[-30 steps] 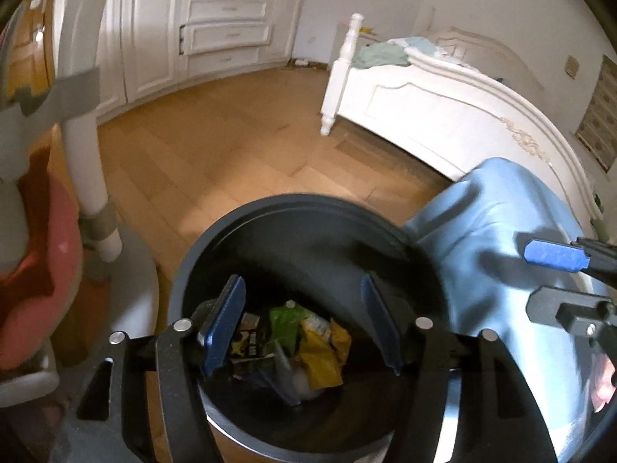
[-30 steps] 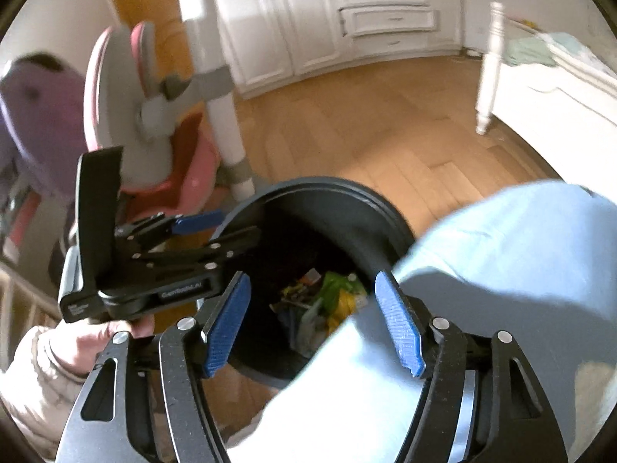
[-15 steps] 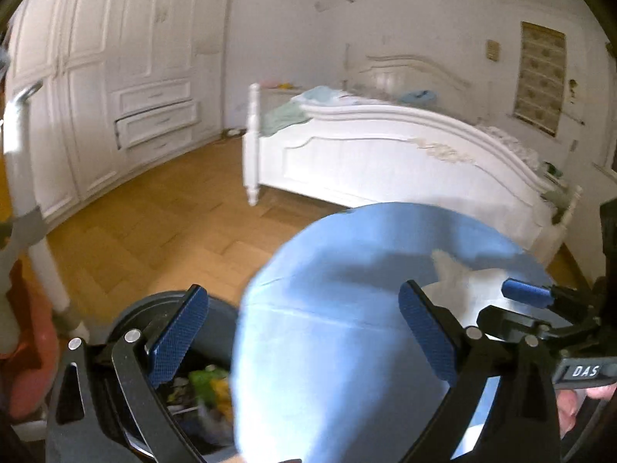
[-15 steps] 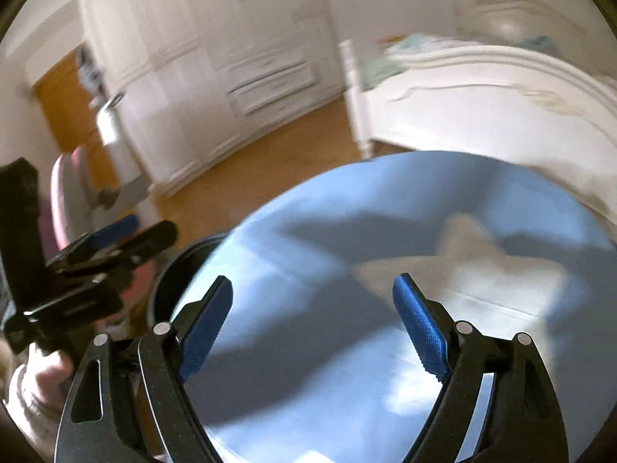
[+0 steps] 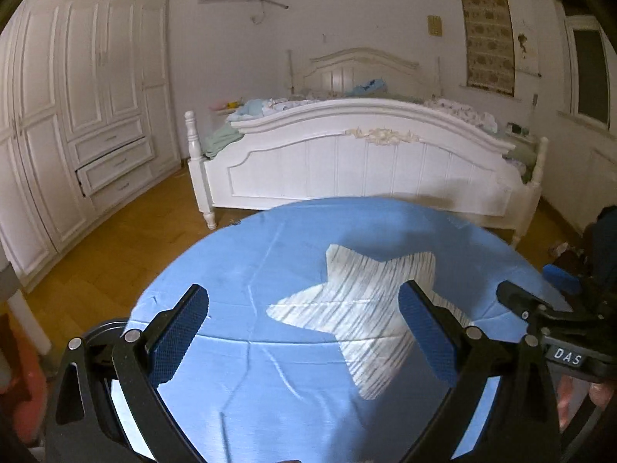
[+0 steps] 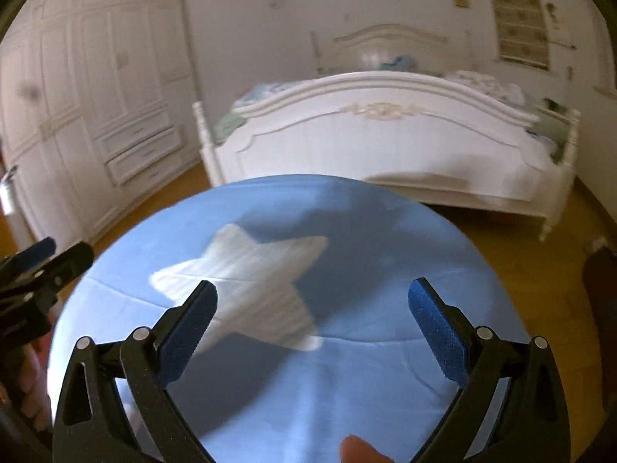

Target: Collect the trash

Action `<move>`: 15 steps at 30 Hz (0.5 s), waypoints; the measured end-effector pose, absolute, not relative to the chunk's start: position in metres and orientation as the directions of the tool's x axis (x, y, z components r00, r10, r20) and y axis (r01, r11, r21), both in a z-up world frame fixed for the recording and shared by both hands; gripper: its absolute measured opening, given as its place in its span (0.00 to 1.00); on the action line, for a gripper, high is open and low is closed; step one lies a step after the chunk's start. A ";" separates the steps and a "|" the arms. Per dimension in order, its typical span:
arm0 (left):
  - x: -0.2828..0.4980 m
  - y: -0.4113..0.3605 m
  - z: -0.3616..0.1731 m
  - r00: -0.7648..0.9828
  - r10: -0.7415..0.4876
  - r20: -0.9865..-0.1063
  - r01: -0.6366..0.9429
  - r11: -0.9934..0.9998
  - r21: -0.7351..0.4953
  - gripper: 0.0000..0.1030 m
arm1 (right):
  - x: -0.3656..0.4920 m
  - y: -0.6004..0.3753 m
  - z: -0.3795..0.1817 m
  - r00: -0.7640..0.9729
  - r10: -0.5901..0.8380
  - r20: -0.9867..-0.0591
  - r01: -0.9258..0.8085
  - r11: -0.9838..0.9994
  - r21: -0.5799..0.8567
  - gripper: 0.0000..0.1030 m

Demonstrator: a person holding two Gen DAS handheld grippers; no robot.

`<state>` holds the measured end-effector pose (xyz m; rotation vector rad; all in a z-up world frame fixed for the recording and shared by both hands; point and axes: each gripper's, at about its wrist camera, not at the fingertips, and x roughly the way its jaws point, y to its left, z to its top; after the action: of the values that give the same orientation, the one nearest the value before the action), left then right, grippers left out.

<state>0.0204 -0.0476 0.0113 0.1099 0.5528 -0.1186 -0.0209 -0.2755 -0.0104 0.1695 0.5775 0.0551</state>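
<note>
A round table under a blue cloth [image 5: 270, 270] fills the lower half of both views, with a star-shaped sun patch [image 5: 366, 301] on it. My left gripper [image 5: 304, 332] hovers over the cloth, open, with nothing between its pads. My right gripper [image 6: 312, 328] hangs above the same cloth; its jaws are opening and hold nothing. Each gripper shows at the edge of the other's view: the right gripper [image 5: 540, 289] and the left gripper [image 6: 54, 256]. The black trash bin's rim [image 5: 100, 332] peeks out at the lower left, its contents hidden.
A white bed [image 5: 366, 166] with heaped bedding stands beyond the table. White wardrobes [image 5: 96, 146], one drawer ajar, line the left wall. Wooden floor [image 5: 135, 239] lies between. A pink chair [image 5: 23, 370] sits beside the bin, and a dark object [image 5: 601, 239] at the far right.
Both grippers swung away from above the bin to over the blue table. The bin slid to the lower left edge, its trash out of sight. Both pairs of jaws spread wider.
</note>
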 end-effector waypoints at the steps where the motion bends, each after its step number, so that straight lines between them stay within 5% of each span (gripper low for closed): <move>1: 0.021 -0.052 0.006 0.842 -0.070 -0.535 0.139 0.986 0.090 0.95 | -0.022 -0.276 -0.013 0.843 0.084 -0.531 0.007 0.986 0.168 0.95; 15: 0.013 -0.052 -0.006 0.844 -0.072 -0.531 0.124 0.990 0.063 0.95 | -0.059 -0.273 -0.004 0.921 0.002 -0.390 0.059 0.988 0.145 0.95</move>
<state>0.0129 -0.0522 -0.0057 0.0963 0.5561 -0.1039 -0.0591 -0.2729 -0.0045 0.1554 0.4002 -0.0295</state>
